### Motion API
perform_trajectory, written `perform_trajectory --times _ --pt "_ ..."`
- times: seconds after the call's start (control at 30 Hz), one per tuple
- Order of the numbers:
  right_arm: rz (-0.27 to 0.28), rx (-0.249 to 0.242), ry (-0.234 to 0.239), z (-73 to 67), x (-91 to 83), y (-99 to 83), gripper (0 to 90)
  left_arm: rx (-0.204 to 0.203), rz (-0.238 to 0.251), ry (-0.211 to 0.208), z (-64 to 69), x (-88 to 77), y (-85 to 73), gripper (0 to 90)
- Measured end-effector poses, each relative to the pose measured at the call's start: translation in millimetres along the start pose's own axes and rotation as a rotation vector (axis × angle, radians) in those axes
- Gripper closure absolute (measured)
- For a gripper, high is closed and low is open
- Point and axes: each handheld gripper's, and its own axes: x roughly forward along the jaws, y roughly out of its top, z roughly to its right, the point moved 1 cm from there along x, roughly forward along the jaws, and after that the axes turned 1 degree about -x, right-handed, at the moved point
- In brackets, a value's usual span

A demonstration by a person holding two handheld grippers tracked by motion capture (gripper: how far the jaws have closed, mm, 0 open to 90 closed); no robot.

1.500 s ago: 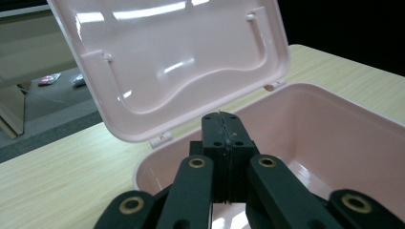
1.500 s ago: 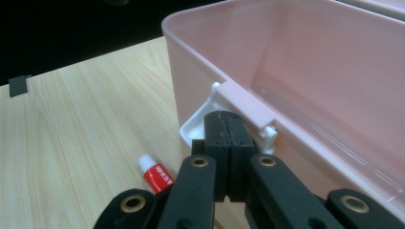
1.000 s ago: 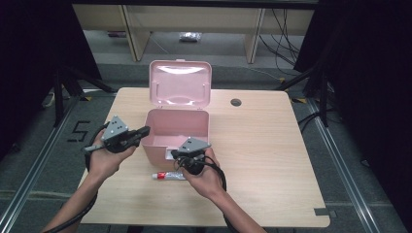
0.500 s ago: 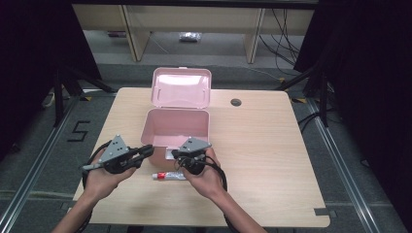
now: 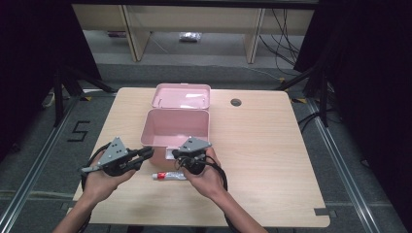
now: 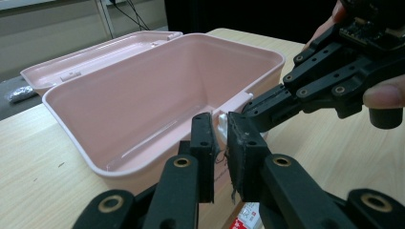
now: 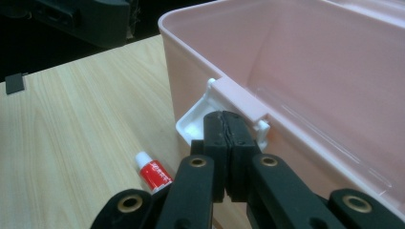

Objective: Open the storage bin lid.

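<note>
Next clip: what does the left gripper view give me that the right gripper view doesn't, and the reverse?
Left gripper view: the lid laid back behind the box, the right gripper in a hand, tips at the front rim, and the left gripper, jaws slightly apart, just opened, nothing between them. Right gripper view: the white cap of the tube, and its own jaws pressed shut below the latch. Both: the open pink box, its white latch, the wooden table.

A wooden table (image 5: 272, 160) with a round hole (image 5: 236, 102) stands on grey floor (image 5: 204, 73).
</note>
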Motion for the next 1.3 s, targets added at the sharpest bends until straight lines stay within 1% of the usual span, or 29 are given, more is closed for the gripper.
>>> perform_trajectory --times 0.13,0.17,0.23,0.27,0.3,0.33,0.37,0.4,0.43,0.53,0.57,0.6,0.63,0.67,0.73,0.77,0.8,0.83,0.87,0.9,0.93,0.97,1.0,1.1,1.17,1.2,1.23,1.27,1.3 --pt "0.002 -0.008 -0.002 0.6 0.3 0.1 90.0 -0.001 0.010 -0.005 -0.6 -2.0 -2.4 80.3" --pt "0.002 0.005 0.010 -0.3 1.1 -0.1 90.0 0.001 0.000 -0.001 -0.3 -3.4 -2.8 80.0" --pt "0.002 0.001 0.007 0.2 0.4 0.4 90.0 0.001 0.000 -0.005 0.2 -4.5 -3.7 79.3" --pt "0.008 0.030 0.004 -1.6 0.7 0.1 89.8 0.005 -0.005 -0.002 0.5 -5.7 -3.9 78.9" --pt "-0.001 0.014 0.006 0.1 -0.8 0.7 89.5 0.003 0.003 -0.006 0.7 -5.6 -4.2 78.6" --pt "0.016 0.019 0.006 -0.2 -0.1 0.7 89.5 0.001 0.012 -0.015 1.0 -5.1 -4.4 78.5" --pt "0.007 0.023 0.008 0.2 -1.5 1.1 89.2 0.008 0.004 -0.013 1.2 -6.0 -4.1 78.3" --pt "0.026 0.018 -0.001 0.3 -0.6 1.1 88.8 0.008 -0.002 -0.013 1.8 -6.5 -3.8 78.3" --pt "0.020 0.015 -0.001 0.1 -2.2 1.7 88.6 0.009 0.005 -0.020 2.2 -5.6 -3.8 78.4" --pt "0.028 0.031 0.004 -0.1 -4.1 3.1 88.5 0.006 0.011 -0.029 3.1 -4.2 -3.4 78.1" --pt "0.042 0.024 -0.007 0.4 -4.0 3.4 88.4 0.010 0.011 -0.031 3.3 -4.1 -3.1 78.0" --pt "0.027 0.015 0.002 1.4 -6.3 4.3 88.2 0.013 0.008 -0.031 3.8 -4.1 -3.1 77.9" --pt "0.034 0.010 0.004 2.0 -6.5 4.9 87.7 0.014 0.005 -0.028 4.2 -4.2 -3.0 77.7" --pt "0.055 0.001 -0.016 2.5 -5.9 4.9 87.5 0.014 0.002 -0.030 4.6 -4.0 -3.1 77.6" --pt "0.034 0.005 -0.004 2.9 -9.0 6.1 87.1 0.014 0.000 -0.032 5.4 -3.5 -3.4 77.3" --pt "0.048 0.020 -0.005 2.4 -9.1 6.5 86.7 0.018 -0.002 -0.034 5.7 -3.3 -3.7 77.1" --pt "0.055 0.015 -0.013 3.0 -10.0 7.2 86.1 0.016 0.006 -0.043 6.3 -2.0 -4.3 76.7" --pt "0.050 0.017 -0.009 3.4 -11.9 8.0 85.6 0.022 -0.008 -0.042 6.8 -2.5 -4.5 76.2" --pt "0.071 0.018 -0.024 3.3 -12.1 8.5 85.0 0.023 -0.013 -0.047 7.5 -2.0 -5.3 75.5" --pt "0.055 0.007 -0.013 4.6 -15.3 9.4 84.6 0.026 -0.013 -0.059 7.9 -0.9 -6.3 74.8" --pt "0.069 0.006 -0.020 4.6 -16.1 9.6 83.9 0.030 -0.024 -0.069 8.3 -0.1 -7.7 73.8" --pt "0.053 0.007 -0.015 5.1 -19.9 9.9 83.3 0.031 -0.037 -0.075 8.8 0.6 -8.9 72.7" --pt "0.065 -0.004 -0.021 5.9 -21.1 9.8 82.9 0.034 -0.050 -0.083 8.7 1.4 -10.1 71.3" --pt "0.060 -0.012 -0.025 7.9 -28.1 8.4 81.6 0.047 -0.080 -0.098 8.6 4.8 -14.6 69.3" --pt "0.038 0.009 -0.025 9.2 -35.5 5.7 80.4 0.055 -0.107 -0.106 8.9 6.2 -16.4 68.1" --pt "0.032 0.001 -0.026 10.8 -38.0 4.7 79.9 0.060 -0.117 -0.114 9.1 7.7 -17.3 67.5" --pt "0.038 -0.030 -0.038 13.2 -40.0 3.4 79.3 0.063 -0.130 -0.123 9.8 9.1 -17.9 66.6" --pt "0.028 -0.011 -0.031 12.7 -42.3 1.4 78.6 0.070 -0.141 -0.131 10.3 10.8 -18.4 65.9" --pt "0.019 -0.020 -0.030 14.2 -45.4 -0.4 78.2 0.076 -0.153 -0.138 11.1 12.3 -18.5 65.5"
